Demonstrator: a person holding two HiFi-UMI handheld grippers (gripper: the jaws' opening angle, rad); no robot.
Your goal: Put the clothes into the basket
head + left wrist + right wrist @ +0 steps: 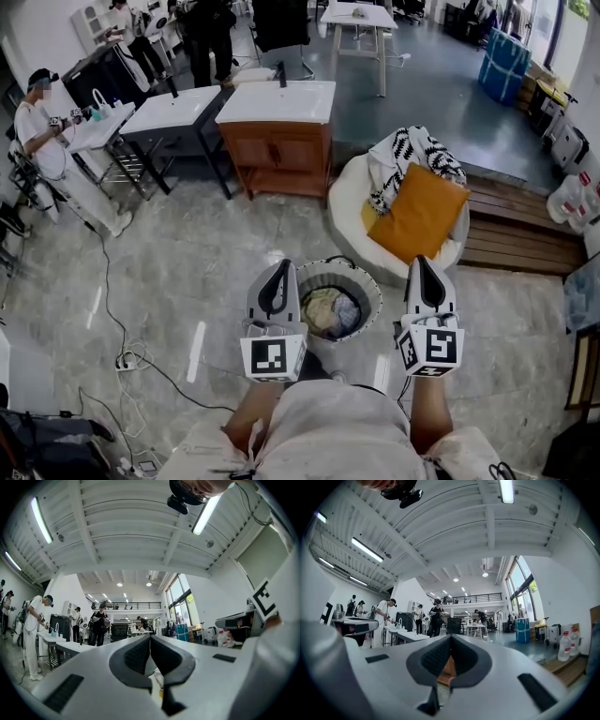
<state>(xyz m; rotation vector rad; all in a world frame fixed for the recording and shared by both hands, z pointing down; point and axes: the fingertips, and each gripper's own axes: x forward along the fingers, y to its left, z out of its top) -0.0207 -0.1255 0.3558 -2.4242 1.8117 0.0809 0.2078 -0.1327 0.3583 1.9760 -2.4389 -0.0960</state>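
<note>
A round grey basket (pixel 371 282) stands on the floor in front of me, with bundled clothes (pixel 330 312) inside it. My left gripper (pixel 280 265) is held level at the basket's left rim and my right gripper (pixel 422 261) to the right of it. Both are shut with nothing in them. In the left gripper view the dark pads (pixel 136 656) meet at the tip. The right gripper view shows the same closed pads (pixel 464 656). Beyond the basket, a black-and-white patterned cloth (pixel 409 155) and an orange cushion (pixel 419 214) lie on a white beanbag (pixel 345 202).
A wooden cabinet with a white sink top (pixel 278 141) stands behind the beanbag, with white tables (pixel 173 108) to its left. A low wooden platform (pixel 511 230) runs along the right. Cables (pixel 131 361) trail over the floor at the left. People stand at the far left and back.
</note>
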